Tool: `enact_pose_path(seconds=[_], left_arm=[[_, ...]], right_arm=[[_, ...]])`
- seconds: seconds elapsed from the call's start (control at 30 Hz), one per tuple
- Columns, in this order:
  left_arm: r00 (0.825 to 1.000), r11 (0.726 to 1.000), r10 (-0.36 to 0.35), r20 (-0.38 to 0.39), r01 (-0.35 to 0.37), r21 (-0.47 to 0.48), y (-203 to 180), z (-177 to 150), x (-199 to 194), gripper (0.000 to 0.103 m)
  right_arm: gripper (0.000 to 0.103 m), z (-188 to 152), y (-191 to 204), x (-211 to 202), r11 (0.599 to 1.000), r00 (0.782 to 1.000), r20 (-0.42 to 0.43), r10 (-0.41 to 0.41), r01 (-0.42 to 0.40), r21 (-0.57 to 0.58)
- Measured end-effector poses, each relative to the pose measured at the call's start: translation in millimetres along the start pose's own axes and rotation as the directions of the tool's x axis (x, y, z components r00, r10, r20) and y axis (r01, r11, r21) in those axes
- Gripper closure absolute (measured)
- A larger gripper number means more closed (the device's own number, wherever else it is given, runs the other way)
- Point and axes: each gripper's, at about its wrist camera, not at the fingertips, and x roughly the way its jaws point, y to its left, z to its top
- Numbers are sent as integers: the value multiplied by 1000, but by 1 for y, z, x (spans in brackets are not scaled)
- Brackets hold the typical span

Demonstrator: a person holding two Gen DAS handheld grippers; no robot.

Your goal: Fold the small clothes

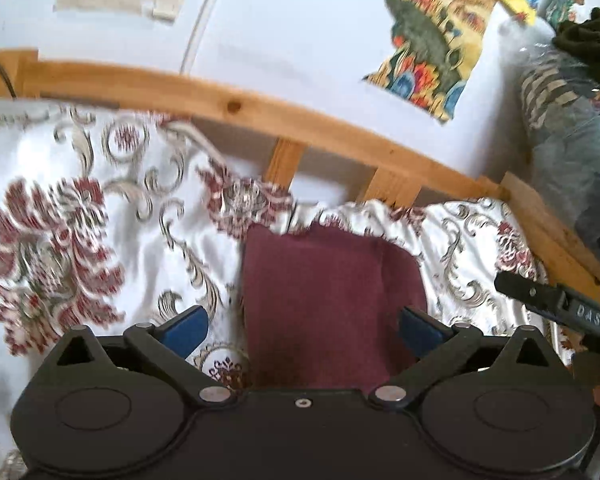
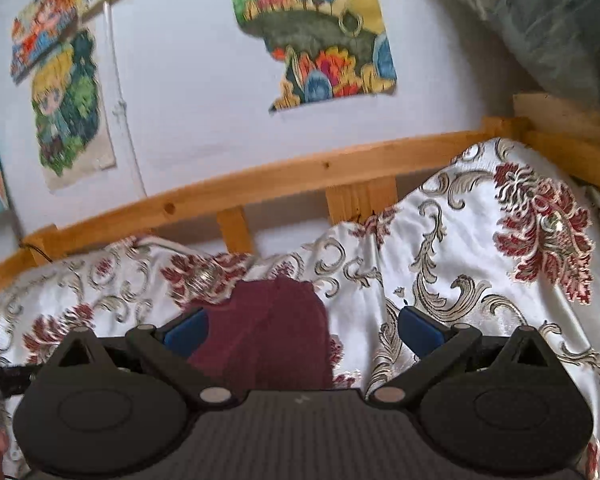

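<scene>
Maroon cloth — a small folded garment — lies flat on the white bedspread with its red and grey floral scrollwork, close below the wooden bed rail that runs along the white wall. In the left wrist view the left gripper hangs above the near end of the cloth, jaws spread wide, blue pads clear of the fabric and nothing between them. The right gripper is likewise wide apart and grips nothing; in its view the cloth sits under its left pad and the bare bedspread under the other. Above the rail, a colourful landscape picture is fixed to the wall — cartoon pictures hang further left.
</scene>
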Motion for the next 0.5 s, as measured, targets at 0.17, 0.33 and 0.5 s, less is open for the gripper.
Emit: enact_pose_path(seconds=[0.17, 0.33, 0.5], left_arm=[[998, 998, 21, 54, -24, 52, -12, 6, -40, 1], [994, 995, 45, 99, -53, 81, -17, 6, -79, 1], [990, 993, 51, 130, -64, 96, -22, -1, -113, 1]], right_arm=[[0, 1, 14, -38, 1000, 998, 61, 8, -6, -29], [0, 0, 33, -72, 997, 993, 116, 27, -18, -78], [0, -7, 51, -103, 993, 988, 145, 53, -37, -110]])
